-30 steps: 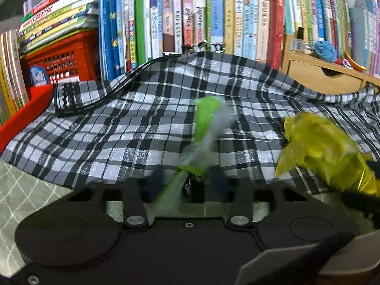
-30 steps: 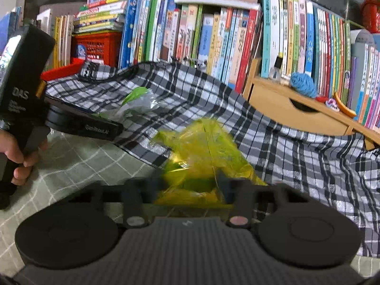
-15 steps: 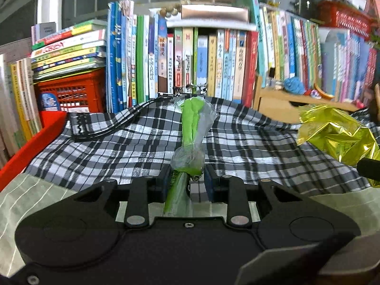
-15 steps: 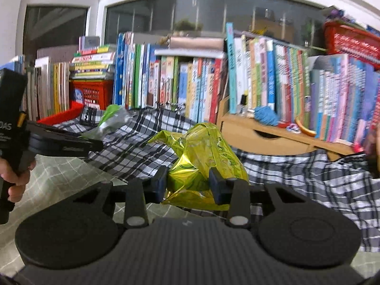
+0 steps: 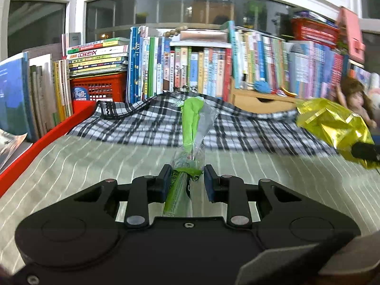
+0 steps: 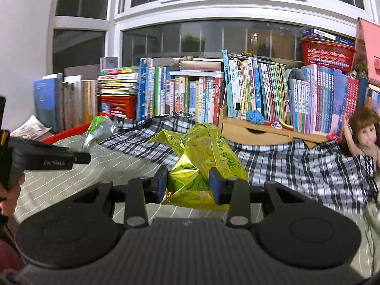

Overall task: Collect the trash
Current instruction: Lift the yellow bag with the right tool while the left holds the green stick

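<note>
Even indoor light falls from above; the windows beyond the right gripper are dark and faintly reflective. Fisheye bending curves the frames at the edges. The gold foil bag shows glare. Slight motion blur softens the right edge of the left view.

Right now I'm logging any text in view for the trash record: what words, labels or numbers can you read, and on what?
"GenRobot.AI", roughly, faint: side of the left gripper, seen from the right wrist.
"说文解字": spine of a white book on the shelf.
"1000": spine of a blue book beside it.
Green-and-clear wrapper: print near the jaws too blurred to read.
Yellow foil wrapper: drawings only, no readable words.
Other spines: too small.
</note>
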Tool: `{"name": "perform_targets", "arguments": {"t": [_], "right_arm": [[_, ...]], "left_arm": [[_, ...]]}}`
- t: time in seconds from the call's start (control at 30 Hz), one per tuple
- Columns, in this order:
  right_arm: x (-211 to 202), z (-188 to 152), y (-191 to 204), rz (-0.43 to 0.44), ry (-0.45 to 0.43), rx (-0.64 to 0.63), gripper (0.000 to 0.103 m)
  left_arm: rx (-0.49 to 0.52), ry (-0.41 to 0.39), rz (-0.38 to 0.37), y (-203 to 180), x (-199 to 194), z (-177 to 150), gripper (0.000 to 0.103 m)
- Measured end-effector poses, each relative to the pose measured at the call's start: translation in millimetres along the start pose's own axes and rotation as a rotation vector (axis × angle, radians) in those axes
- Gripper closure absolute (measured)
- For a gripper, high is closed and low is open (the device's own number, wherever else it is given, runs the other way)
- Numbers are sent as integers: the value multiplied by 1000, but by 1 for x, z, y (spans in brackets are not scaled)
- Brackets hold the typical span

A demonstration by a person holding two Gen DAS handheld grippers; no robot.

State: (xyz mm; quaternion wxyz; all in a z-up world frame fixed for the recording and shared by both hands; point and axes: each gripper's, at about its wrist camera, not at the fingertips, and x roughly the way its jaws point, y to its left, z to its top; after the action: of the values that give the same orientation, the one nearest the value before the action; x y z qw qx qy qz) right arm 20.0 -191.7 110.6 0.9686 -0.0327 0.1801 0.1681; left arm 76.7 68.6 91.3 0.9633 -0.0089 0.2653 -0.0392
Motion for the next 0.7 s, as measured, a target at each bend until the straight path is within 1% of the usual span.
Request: {"name": "perform_targets", "arguments": {"t": [0.1, 0.17, 0.3, 0.37, 0.47, 0.7], "right_arm": [[-28, -17, 4, 12, -5, 13, 60], [-44, -29, 6, 17, -5, 22, 60], [-74, -52, 7, 32, -13, 59, 60], [-86, -62, 8, 40, -9, 77, 60], [-100, -79, 8, 57, -1, 97, 60], [-122, -115, 11, 90, 26, 146, 60]], "left_arm": [[-2, -10, -18, -10, -38, -27, 75], [-9, -9, -47, -18, -61, -45, 75], [23, -40, -75, -34, -100, -75, 75], [27, -38, -97, -40, -117, -89, 75], [30, -22, -129, -48, -135, -108, 75], [62, -11, -158, -59, -168, -150, 75]]}}
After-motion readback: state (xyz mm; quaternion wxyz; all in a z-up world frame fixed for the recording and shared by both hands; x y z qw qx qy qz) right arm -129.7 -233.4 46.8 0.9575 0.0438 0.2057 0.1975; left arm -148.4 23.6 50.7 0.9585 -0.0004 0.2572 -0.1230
